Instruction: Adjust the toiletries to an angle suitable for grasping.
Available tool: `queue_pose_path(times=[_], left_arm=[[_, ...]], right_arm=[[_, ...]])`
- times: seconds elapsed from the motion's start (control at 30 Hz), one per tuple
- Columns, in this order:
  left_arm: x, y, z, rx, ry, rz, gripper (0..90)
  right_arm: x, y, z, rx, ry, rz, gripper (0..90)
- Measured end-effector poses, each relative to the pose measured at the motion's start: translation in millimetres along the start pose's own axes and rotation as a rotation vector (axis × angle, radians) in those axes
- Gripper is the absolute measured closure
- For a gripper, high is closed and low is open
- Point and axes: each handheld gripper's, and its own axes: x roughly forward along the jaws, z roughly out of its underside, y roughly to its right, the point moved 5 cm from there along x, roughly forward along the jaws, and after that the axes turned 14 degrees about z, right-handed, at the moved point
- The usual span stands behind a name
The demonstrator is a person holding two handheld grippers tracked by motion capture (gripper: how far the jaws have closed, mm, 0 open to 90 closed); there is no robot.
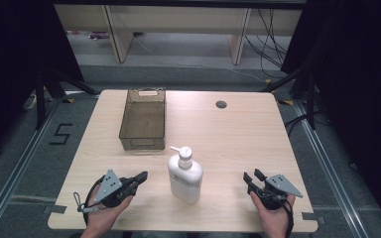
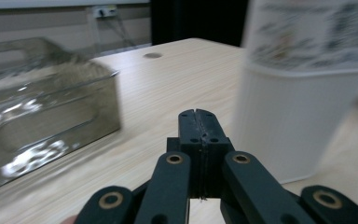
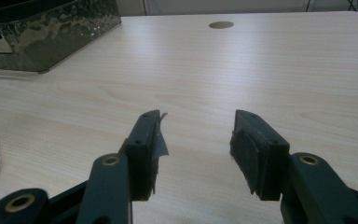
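The left hand-held gripper (image 1: 140,177) is resting low over the surface (image 1: 238,134), near the front edge, and its two black jaws are pressed together with nothing between them. It is pointing toward the white pump bottle (image 1: 185,177), which is standing upright just to its right, not touching it. Behind them, toward the far left part of the surface, the clear brown bin (image 1: 144,119) is sitting empty. On the right, the right hand-held gripper (image 1: 251,177) is waiting with its jaws spread apart and holding nothing. It looks like the work is only just beginning: nobody is gripping the bottle yet, and it is not in the bin. Picking it up and moving it is all still to do.
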Motion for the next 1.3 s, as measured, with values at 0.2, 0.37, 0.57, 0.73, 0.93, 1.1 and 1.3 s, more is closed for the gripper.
queue_pose_path(times=[0.2,0.37,0.57,0.73,0.93,1.1,1.3], left_arm=[[13.7,40.2,-18.7,0.026,0.024,0.127,89.6],[27.1,66.3,-28.6,0.059,0.009,0.206,89.5],[46.4,85.9,-38.8,0.110,-0.004,0.262,89.5],[54.5,89.0,-41.8,0.116,-0.006,0.260,89.5],[65.4,89.9,-42.8,0.133,-0.023,0.237,89.5],[71.3,91.1,-43.6,0.136,-0.008,0.239,89.5],[74.6,89.5,-44.1,0.127,-0.020,0.230,89.5]], right_arm=[[2.3,-0.7,-0.7,-0.001,0.027,-0.018,52.8],[1.9,1.8,-0.7,-0.033,0.023,0.003,52.8],[3.4,-0.3,-0.7,-0.014,0.031,-0.010,52.8],[3.0,-0.3,-0.5,-0.020,0.020,-0.013,52.8],[2.7,-0.9,-0.7,-0.008,0.025,-0.015,52.8],[1.7,0.1,-0.2,-0.027,0.005,-0.011,52.8],[3.3,-1.1,-0.6,-0.014,0.021,-0.028,52.7]])
